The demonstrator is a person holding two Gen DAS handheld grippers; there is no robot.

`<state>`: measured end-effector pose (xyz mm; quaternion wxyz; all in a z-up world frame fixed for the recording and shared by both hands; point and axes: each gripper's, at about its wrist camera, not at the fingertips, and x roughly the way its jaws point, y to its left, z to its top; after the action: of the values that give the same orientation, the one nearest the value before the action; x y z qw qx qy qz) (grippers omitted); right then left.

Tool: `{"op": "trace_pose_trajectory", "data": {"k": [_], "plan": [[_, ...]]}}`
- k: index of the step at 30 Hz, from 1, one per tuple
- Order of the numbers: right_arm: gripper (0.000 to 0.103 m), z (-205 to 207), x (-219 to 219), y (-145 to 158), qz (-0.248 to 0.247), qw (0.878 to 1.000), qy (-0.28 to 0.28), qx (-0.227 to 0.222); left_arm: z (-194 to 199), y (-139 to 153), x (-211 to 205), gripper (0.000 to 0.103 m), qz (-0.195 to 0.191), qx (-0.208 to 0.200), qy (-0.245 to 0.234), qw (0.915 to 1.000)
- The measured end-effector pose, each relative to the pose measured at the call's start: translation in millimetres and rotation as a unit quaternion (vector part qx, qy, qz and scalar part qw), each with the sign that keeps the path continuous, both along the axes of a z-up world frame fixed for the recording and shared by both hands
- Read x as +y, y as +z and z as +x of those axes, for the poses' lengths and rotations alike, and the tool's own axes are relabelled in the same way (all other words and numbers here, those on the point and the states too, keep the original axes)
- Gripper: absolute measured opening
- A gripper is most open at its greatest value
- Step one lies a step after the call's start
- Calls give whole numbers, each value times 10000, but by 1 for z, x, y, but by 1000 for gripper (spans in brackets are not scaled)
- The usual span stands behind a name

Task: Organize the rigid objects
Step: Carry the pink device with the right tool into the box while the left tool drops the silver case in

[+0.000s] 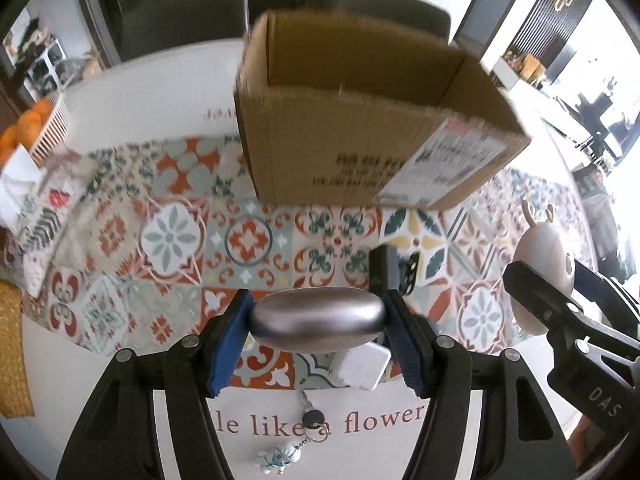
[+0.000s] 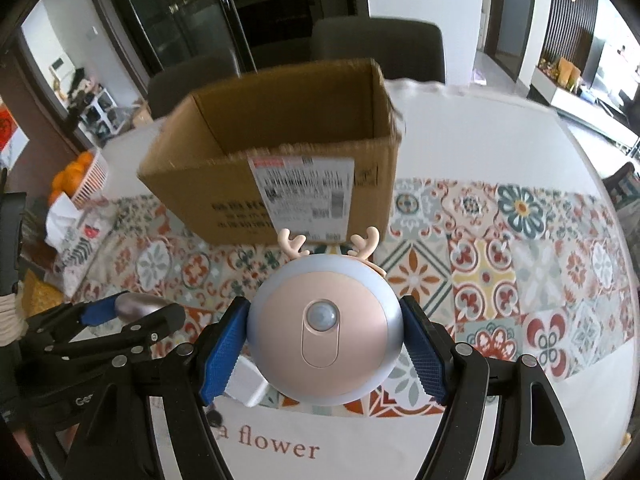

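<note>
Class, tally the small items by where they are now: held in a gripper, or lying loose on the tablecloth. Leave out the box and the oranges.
Held: 2, metal oval in left hand-held gripper, antlered light in right hand-held gripper
Loose: 3, white adapter, keychain, black clip
Total: 5

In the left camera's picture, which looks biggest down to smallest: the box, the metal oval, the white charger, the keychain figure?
1. Box
2. Metal oval, though it sits nearest the camera, which inflates it
3. White charger, partly hidden
4. Keychain figure

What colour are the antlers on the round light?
Pale peach antlers, clearest in the right wrist view.
</note>
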<state>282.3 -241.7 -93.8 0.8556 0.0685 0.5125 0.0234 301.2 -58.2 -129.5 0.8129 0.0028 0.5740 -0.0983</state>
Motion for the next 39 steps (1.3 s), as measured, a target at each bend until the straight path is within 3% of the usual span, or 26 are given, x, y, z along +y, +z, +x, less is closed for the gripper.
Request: {"op": "trace_pose_trajectory", "data": {"k": [8,18,30,39], "plan": [[74,0,0,44,27,9984,25,-570,2,53,-1,65,-119,-687,-36,9976],[74,12,-4,82,87,9948,27,-1015,13,96,-4,65,-259,-1162,-16,9929],[74,46,-9,108,50,9918,22,-1281,43,126,-8,65,-243,-1425,12,9895],[74,77,-18,108,97,9929,-16,-1189,74,132,-15,65,-103,-1417,-73,9898]]}}
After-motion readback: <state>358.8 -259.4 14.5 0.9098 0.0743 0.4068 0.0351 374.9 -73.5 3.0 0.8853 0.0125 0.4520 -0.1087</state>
